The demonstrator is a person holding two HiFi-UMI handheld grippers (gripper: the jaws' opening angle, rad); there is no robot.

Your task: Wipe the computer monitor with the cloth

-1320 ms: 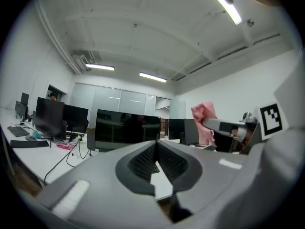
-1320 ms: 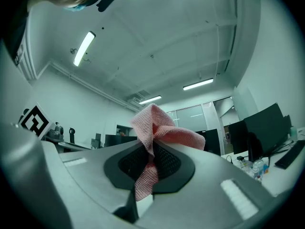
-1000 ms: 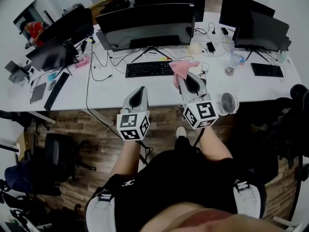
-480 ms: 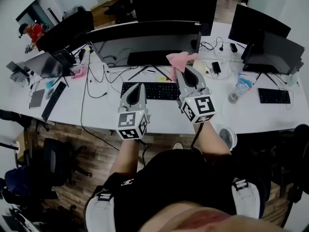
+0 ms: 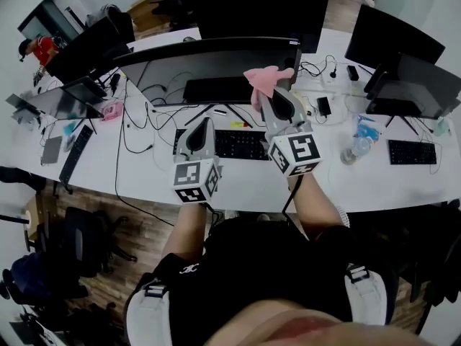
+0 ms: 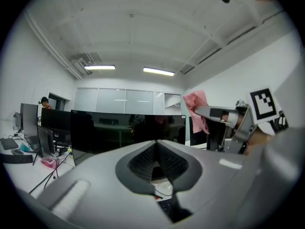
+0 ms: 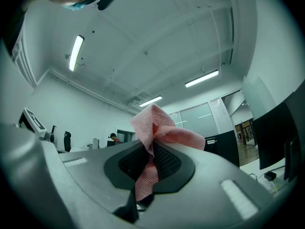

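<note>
Gripping the pink cloth (image 7: 153, 128), the right gripper (image 5: 271, 96) has its jaws pressed together on a fold of it. In the right gripper view the fabric runs down through the seam between the two pads and bunches out above the tips. In the head view that gripper sits right of centre, raised over the desk (image 5: 144, 168). It holds the cloth up in front of the wide curved monitor (image 5: 216, 58), near the monitor's right end in the upper middle of the frame. Whether the fabric touches the screen I cannot tell.

The left gripper (image 6: 156, 146) has its jaws closed tip to tip with nothing between them. It is left of centre in the head view, just beside the right one and lower in the frame, over the left part of the keyboard (image 5: 245, 144). Its own view looks straight at the dark screen, which fills the middle band of that picture, with the right gripper and cloth at the upper right.

The monitor stands on the desk behind the keyboard, with cables trailing to its left. A bottle (image 5: 351, 152) stands at the right of the frame, well apart from both grippers.
</note>
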